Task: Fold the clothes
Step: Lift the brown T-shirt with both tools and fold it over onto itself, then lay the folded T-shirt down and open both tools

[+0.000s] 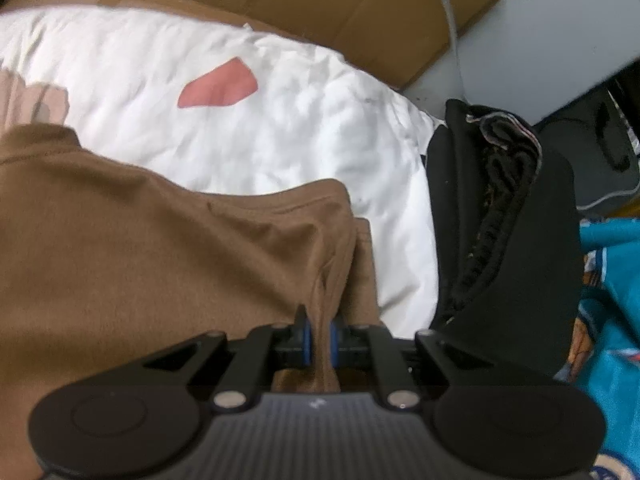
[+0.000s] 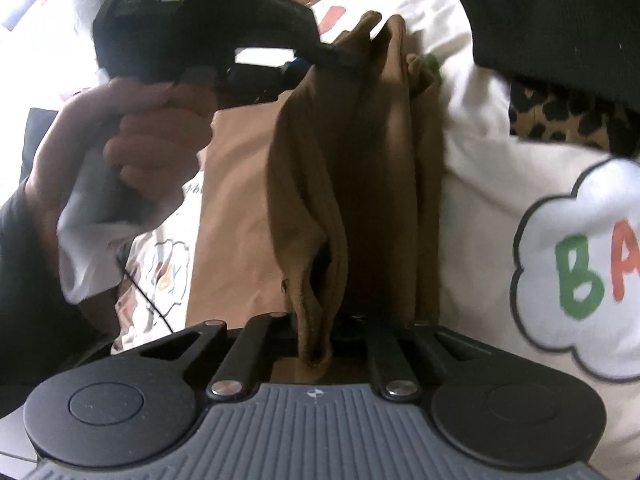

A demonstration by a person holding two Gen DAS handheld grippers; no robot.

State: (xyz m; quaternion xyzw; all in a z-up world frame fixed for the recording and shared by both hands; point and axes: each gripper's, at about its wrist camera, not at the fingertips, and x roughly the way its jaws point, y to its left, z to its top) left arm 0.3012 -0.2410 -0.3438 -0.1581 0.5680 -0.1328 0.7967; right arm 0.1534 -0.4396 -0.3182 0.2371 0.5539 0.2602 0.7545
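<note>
The left hand-held gripper [image 1: 319,336] is clamped on a bunched fold of the brown garment [image 1: 160,248]. The right hand-held gripper [image 2: 332,340] also pinches that garment, which hangs between the two, over a white quilt [image 1: 240,120] beside black clothes [image 1: 500,220].

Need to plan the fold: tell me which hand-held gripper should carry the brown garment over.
Probably either: both pinch it. The left hand-held gripper clamps a fold of the brown garment; the right hand-held gripper grips a hanging bunch. I'd lead left, since its cloth looks flatter.
</note>
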